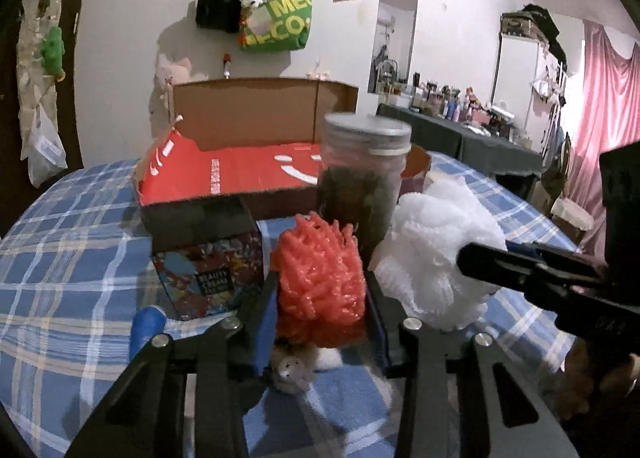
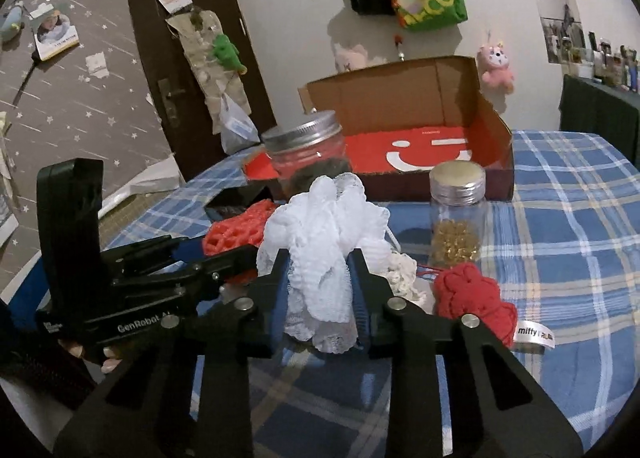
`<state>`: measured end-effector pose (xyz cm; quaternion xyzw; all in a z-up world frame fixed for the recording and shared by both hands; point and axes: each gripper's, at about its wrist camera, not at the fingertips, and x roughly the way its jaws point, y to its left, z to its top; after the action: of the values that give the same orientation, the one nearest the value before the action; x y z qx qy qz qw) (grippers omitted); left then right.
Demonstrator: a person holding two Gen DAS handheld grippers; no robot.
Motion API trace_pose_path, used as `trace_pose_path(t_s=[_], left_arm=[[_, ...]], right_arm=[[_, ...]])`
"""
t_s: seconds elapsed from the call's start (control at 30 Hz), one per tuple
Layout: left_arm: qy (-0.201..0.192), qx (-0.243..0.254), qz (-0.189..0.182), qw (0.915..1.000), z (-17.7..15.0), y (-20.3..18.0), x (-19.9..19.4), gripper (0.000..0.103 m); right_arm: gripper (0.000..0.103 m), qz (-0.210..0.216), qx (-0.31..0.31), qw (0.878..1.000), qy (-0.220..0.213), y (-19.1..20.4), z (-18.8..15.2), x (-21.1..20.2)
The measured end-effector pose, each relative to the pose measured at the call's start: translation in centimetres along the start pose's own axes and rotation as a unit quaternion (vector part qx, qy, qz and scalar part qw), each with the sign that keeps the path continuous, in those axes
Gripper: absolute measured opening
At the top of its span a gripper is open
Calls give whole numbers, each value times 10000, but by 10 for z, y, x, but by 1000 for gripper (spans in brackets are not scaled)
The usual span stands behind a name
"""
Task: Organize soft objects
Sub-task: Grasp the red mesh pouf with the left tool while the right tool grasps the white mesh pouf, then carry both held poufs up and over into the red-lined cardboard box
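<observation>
My left gripper (image 1: 320, 290) is shut on an orange-red mesh puff (image 1: 320, 266), which bulges up between its blue-padded fingers above the checked blue cloth. My right gripper (image 2: 320, 274) is shut on a white lacy mesh puff (image 2: 324, 226). The two puffs sit side by side, with the white puff (image 1: 436, 250) to the right of the orange one in the left wrist view. Behind them lies an open cardboard box (image 2: 492, 126) with a red floor. A red knitted piece (image 2: 472, 298) with a label and a cream crocheted piece (image 2: 404, 274) lie to the right of the right gripper.
A jar with dark contents and a silver lid (image 1: 364, 174) stands just behind the puffs. A small jar of gold beads (image 2: 458, 214) stands right of the white puff. A small printed carton (image 1: 212, 274) is left of the orange puff. A small plush charm (image 1: 294, 374) lies under the left gripper.
</observation>
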<state>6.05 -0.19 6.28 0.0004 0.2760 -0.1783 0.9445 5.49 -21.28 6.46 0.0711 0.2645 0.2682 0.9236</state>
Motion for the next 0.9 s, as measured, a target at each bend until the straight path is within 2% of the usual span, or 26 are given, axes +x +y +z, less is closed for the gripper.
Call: trace_pose_path(t_s=[0.53,0.9], left_arm=[[-564,182,289,9978,28,5,-49,41],[-845,210,360,9955,66,22,-57,41]], right_arm=[[24,-184,-164,9961,-849,13,20,-52],[24,-519,-553,9885,-1305,7,58,-77]])
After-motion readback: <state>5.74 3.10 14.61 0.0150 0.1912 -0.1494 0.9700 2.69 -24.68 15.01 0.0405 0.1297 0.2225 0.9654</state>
